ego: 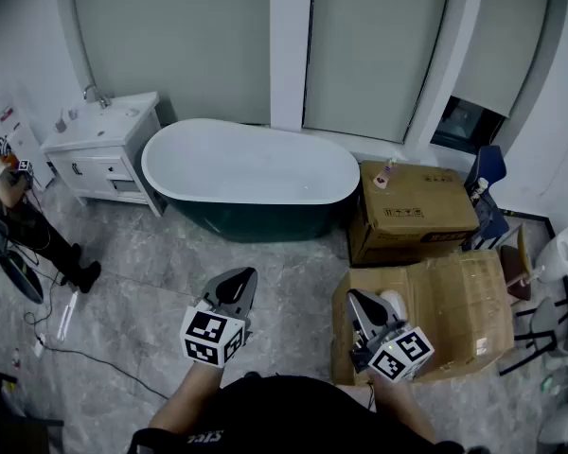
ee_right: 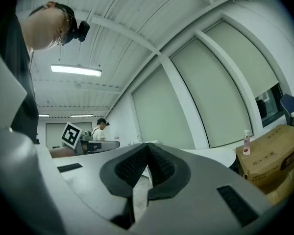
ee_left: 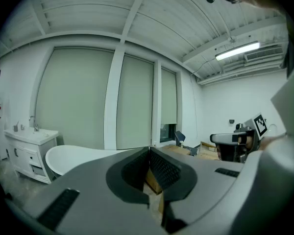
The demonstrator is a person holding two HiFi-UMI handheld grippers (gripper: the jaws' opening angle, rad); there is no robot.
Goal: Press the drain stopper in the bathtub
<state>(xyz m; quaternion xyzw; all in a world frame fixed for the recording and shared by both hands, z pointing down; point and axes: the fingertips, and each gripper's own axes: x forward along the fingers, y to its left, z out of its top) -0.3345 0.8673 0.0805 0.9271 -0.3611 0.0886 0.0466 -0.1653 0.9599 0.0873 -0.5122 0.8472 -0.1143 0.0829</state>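
Left gripper [ee_left: 149, 152]: the ribbed fingers are pressed together at the tips, with nothing between them. Right gripper [ee_right: 148, 149]: its fingers are likewise pressed together and empty. Both grippers are held side by side, well short of the bathtub [ego: 256, 219], with their tips towards it. The left is over the grey floor [ego: 151, 301] in front of the bathtub. The right is over an open cardboard sheet [ego: 459, 296] to the bathtub's front right.

The drain stopper lies inside the bathtub but cannot be made out from here. A closed box [ego: 418, 218] stands just beside the bathtub's right end and carries a small bottle [ego: 386, 173]. A white sink cabinet [ego: 99, 151] stands just beside the left end. Further left of it, another person [ego: 24, 220] stands.
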